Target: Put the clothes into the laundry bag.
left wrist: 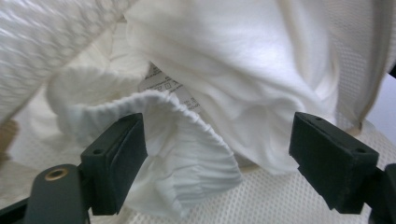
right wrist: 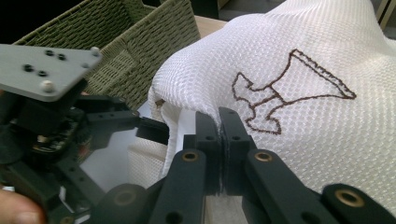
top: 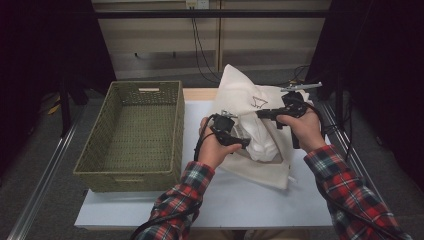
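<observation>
- Woven basket point(top: 131, 136): olive-green, rectangular, set on the left part of the white table point(top: 260, 200); its long right wall is found just beside the laundry bag.
- Left gripper point(top: 244, 143): held in the person's left hand point(top: 214, 148), right of the basket, pointed into the mouth of the bag. The jaws are seen standing apart in the left gripper view, with a ribbed cuff of the white garment point(left wrist: 187, 154) lying loose between the pads; nothing is clamped.
- White garment point(top: 262, 142): bunched inside the bag opening, a printed care label point(left wrist: 166, 86) being visible among its folds.
- Mesh laundry bag point(top: 250, 100): white, embroidered with a brown outline motif point(right wrist: 289, 91), raised off the table at centre right, its lower part resting on the surface.
- Right gripper point(right wrist: 219, 128): held in the right hand point(top: 304, 129); its jaws are pressed together on the bag's upper edge, by which the bag is held up.
</observation>
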A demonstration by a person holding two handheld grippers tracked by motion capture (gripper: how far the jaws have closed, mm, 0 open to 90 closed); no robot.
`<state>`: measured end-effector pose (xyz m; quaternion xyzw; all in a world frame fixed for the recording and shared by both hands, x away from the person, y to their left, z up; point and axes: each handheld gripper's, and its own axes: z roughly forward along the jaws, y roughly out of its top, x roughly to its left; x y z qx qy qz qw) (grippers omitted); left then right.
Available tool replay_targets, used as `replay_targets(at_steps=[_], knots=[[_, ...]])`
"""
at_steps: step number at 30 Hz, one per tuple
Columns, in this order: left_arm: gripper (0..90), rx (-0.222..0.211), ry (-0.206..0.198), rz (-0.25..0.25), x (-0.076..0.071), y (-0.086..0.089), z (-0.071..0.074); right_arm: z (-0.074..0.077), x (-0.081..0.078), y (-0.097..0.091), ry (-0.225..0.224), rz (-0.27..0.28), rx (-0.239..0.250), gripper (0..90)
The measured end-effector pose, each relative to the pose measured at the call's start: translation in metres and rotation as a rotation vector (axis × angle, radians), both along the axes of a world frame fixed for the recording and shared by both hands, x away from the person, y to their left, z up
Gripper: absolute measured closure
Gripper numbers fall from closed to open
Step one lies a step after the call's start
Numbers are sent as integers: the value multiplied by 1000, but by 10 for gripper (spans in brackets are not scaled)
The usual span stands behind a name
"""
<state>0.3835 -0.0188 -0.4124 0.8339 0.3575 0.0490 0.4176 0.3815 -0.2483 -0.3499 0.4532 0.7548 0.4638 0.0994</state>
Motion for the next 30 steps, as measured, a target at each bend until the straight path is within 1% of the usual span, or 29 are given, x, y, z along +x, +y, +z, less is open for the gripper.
replay_targets(at_steps=[1,2,3,4,5,6,7,9,10,11,12,13,14,15,16,17,18,20,21,22,23,24,25,26,28,29,30], knots=[[179,-1,-1,8,0,1,2,0,0,0,0,2,0,887],[169,7,0,1,1,4,4,1,0,1,0,-1,-3,887],[166,7,-6,11,2,6,6,1,1,2,-5,1,-10,887],[163,16,-16,17,4,8,8,1,0,2,-3,6,-6,887],[160,19,-17,23,5,9,10,1,0,3,0,5,-7,887],[159,6,-21,47,6,12,12,1,0,4,0,7,-6,887],[158,15,-30,50,8,14,14,1,0,4,1,9,-6,887],[161,1,-43,63,11,18,18,2,0,3,1,11,-4,887],[168,15,-52,60,13,21,20,2,0,3,2,13,1,888],[168,18,-59,69,15,22,21,2,0,3,3,15,5,887],[169,31,-80,75,16,23,22,3,0,3,3,16,2,887],[175,29,-83,72,19,24,23,3,-1,3,5,20,-2,887],[176,31,-92,83,22,25,24,3,-1,3,4,21,-2,887],[178,33,-107,74,24,25,25,4,-1,2,2,20,1,887],[178,31,-112,75,26,25,25,4,-1,2,4,23,7,887],[178,38,-126,77,28,25,26,5,-1,2,2,23,5,887],[181,49,-132,68,30,24,26,4,-1,3,3,26,2,887],[212,39,-123,67,36,23,25,4,-1,4,7,28,5,886],[240,41,-113,68,38,22,24,4,-1,4,10,27,10,887],[252,40,-113,62,41,22,22,3,0,4,6,29,9,886],[268,43,-113,60,42,21,21,3,0,4,12,26,11,886],[303,41,-122,65,44,20,20,2,0,4,15,27,13,886],[306,42,-135,52,46,20,19,1,0,4,14,31,14,886],[330,36,-134,59,47,20,18,1,0,4,14,32,13,886],[342,45,-148,41,49,19,17,1,1,5,16,29,15,886],[341,39,-142,45,48,19,18,1,1,5,14,32,13,886],[339,20,-152,48,49,20,18,1,1,5,17,29,14,885]])
